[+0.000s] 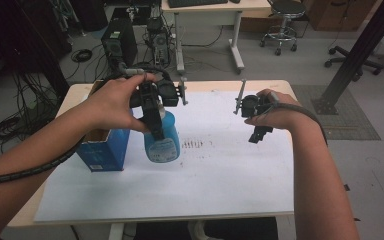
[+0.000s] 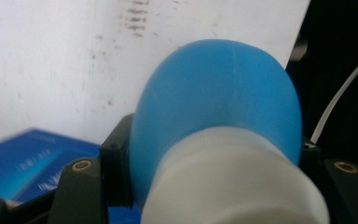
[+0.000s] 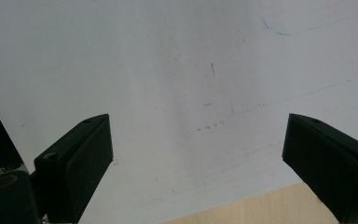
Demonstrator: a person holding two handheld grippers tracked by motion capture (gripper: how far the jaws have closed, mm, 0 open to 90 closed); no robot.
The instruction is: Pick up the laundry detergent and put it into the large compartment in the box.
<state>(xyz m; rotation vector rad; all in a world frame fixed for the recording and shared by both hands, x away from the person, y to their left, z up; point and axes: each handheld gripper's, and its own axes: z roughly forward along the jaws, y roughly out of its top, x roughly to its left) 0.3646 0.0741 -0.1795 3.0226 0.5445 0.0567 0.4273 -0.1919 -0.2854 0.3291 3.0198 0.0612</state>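
My left gripper (image 1: 155,131) is shut on a blue bottle (image 1: 163,144) with a pale label and holds it just above the white paper (image 1: 215,185), right beside an open blue box (image 1: 103,150). In the left gripper view the bottle's blue body (image 2: 219,93) and its white cap (image 2: 235,186) sit between the black jaws of the left gripper (image 2: 214,161), with the blue box (image 2: 28,161) at the lower left. My right gripper (image 1: 258,135) hovers over the paper's right half. It stands open (image 3: 196,154) with nothing between the jaws.
The paper covers most of the wooden table (image 1: 75,95). A patch of dark smudges (image 1: 194,144) marks the paper near the bottle. Beyond the far edge stand computer towers (image 1: 120,45), a desk (image 1: 207,20), a stool (image 1: 282,20) and a black post (image 1: 360,50).
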